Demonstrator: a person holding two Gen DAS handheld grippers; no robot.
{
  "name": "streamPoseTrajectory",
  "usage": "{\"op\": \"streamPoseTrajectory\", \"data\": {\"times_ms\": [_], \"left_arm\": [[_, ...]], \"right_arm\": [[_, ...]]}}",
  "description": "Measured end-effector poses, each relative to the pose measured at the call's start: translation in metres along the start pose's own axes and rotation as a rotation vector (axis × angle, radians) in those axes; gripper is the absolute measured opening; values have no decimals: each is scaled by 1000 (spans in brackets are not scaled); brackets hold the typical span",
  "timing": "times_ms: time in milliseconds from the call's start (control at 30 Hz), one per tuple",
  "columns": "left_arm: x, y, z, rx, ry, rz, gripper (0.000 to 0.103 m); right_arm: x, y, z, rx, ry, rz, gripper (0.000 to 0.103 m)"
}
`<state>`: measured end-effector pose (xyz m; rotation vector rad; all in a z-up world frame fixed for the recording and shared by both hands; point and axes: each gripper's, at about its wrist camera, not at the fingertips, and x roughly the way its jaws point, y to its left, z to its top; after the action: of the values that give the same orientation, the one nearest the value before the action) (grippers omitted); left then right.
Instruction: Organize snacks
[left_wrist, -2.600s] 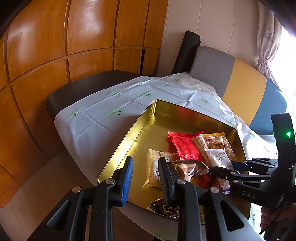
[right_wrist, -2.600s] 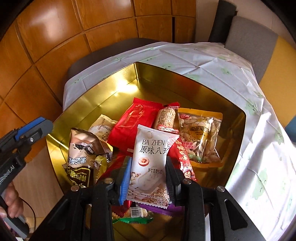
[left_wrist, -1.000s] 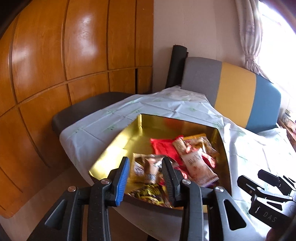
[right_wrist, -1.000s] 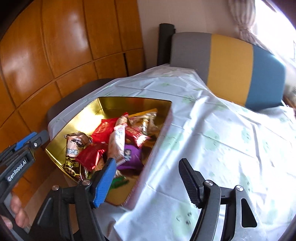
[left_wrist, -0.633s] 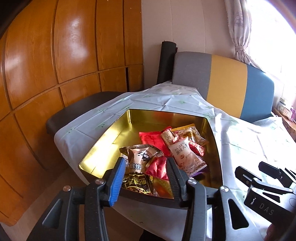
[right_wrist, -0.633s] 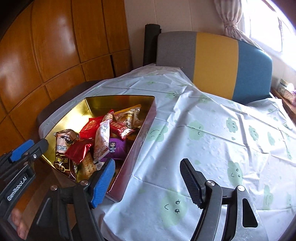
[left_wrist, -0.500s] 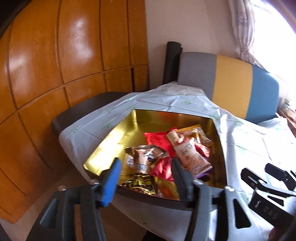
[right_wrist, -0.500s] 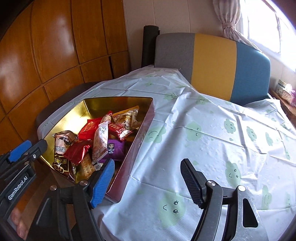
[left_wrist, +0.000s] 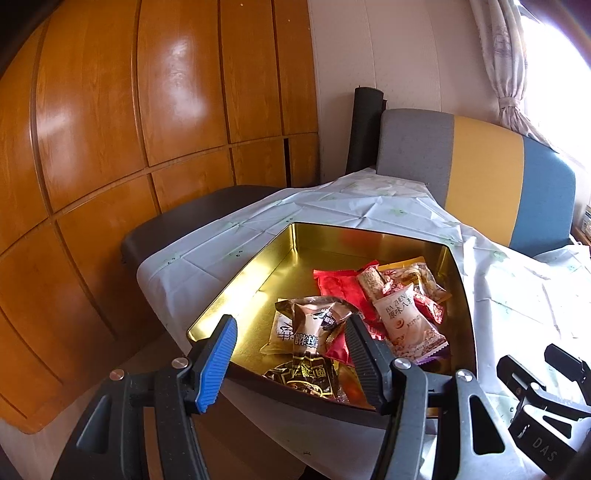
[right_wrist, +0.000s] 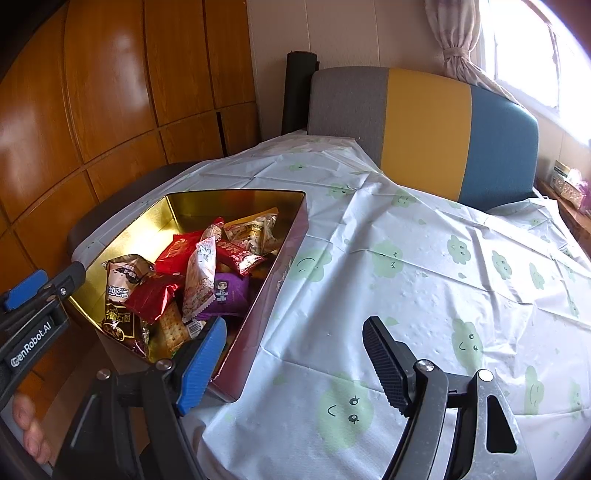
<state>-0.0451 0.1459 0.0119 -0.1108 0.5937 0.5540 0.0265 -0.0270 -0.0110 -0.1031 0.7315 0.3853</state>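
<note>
Both the left hand-held gripper (left_wrist: 290, 354) and right hand-held gripper (right_wrist: 295, 358) hung apart and empty near the gold rectangular metal tin (left_wrist: 240, 280) on the surface, whose crinkly foil snack packets (right_wrist: 199, 273) looked light, slippery, crushable; pinching a sealed edge seemed best.

Glossy orange wood panelling (left_wrist: 110, 147) covers the wall on the left, meeting a pale cream wall (right_wrist: 351, 33). Against it stands a bench back (right_wrist: 424, 129) in grey, yellow and blue blocks, with a dark roll (left_wrist: 364, 129) upright beside it. A tied curtain (right_wrist: 454, 40) hangs by the bright window (right_wrist: 535, 48). A white cloth with green cloud faces (right_wrist: 424, 258) covers the surface.
</note>
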Motion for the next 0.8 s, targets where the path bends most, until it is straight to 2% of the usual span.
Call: {"op": "streamPoseTrajectory", "data": {"times_ms": [800], "left_arm": [[-4,-4,0,11,-14,1,61]], "right_arm": [[-2,1,-2,-1,-4,4,77]]}}
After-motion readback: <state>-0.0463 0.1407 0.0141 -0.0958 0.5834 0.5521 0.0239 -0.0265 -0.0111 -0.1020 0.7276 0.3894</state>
